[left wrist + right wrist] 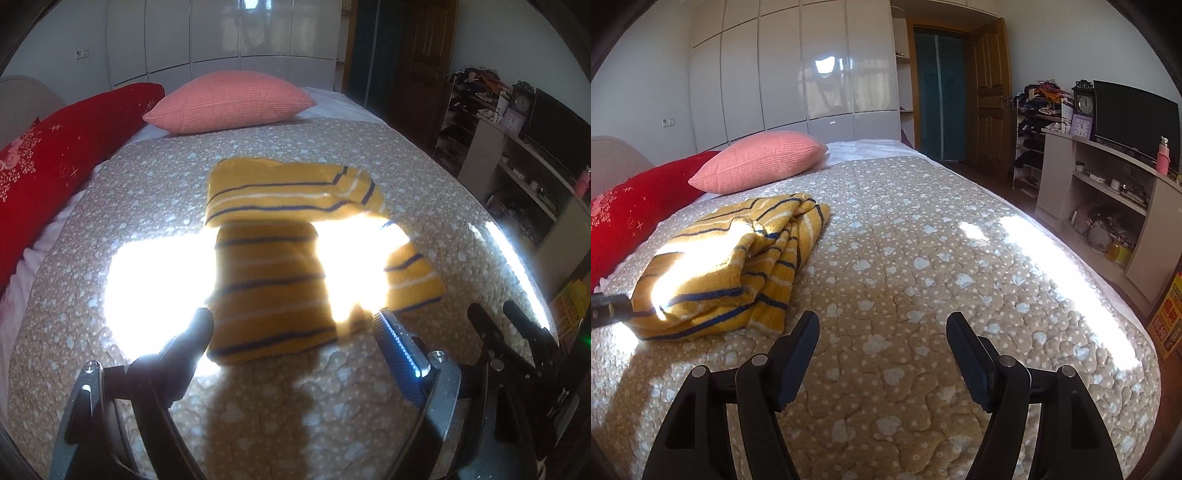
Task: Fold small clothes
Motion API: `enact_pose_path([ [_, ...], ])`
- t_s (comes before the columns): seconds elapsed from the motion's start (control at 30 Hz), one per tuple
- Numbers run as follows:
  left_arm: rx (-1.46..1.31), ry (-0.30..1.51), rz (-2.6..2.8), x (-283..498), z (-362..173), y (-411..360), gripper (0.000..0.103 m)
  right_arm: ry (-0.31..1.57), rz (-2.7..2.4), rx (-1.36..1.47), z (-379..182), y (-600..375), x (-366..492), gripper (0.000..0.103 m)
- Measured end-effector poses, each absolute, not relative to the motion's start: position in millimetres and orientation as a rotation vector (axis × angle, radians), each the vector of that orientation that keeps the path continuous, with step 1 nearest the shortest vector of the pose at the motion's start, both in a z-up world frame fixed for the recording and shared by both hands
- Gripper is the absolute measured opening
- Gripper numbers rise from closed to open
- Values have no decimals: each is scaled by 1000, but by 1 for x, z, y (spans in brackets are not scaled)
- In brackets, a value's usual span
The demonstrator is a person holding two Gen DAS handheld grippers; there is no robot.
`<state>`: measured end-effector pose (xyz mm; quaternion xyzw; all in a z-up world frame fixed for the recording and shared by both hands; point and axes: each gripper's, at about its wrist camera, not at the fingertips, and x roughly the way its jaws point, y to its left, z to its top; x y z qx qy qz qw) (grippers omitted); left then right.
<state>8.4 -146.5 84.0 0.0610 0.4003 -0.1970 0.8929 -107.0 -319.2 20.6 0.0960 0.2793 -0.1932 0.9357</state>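
**Nearly folded: striped jumper ahead of the left gripper**

Right now the yellow striped jumper [273, 258] lies partly folded on the quilt [258, 406], just ahead of the left gripper [291, 321], whose fingers stand wide apart with nothing between them. The near hem sits between and just beyond its fingertips. From the right wrist view the same jumper [731, 262] is off to the forward left of the right gripper [882, 325], well apart from it; that gripper also stands apart and empty, over bare quilt. Its tips show at the right edge of the left view.

My reading is that the body is already doubled over, with a sleeve or flap still sticking out to the right of the left gripper. To finish well, pinch only the loose flap at its outer corner, lift it just enough to clear the layers beneath, and lay it across the body so the stripes line up. Use the other gripper to pin the stack, since knit fabric slides and drags its lower layers. The harsh sun patch hides some edges, so check the hem before closing.

Writing: the red pillow [55, 155] far left carries pale lettering too small to read, and a yellow box [1171, 317] on the floor far right shows red characters I cannot make out.
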Motion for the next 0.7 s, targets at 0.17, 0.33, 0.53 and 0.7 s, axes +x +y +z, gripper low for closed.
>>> enact_pose_path([
  [0.17, 163, 815, -428, 53, 98, -191, 87, 570, -399, 249, 21, -326, -111, 76],
  [0.33, 190, 973, -448, 105, 69, -235, 87, 565, -389, 273, 23, -330, -113, 76],
  [0.53, 282, 1047, -401, 133, 41, -274, 92, 584, -376, 328, 19, -339, -112, 76],
  [0.7, 266, 921, -506, 135, 83, -283, 89, 610, -368, 413, 13, -352, -112, 76],
])
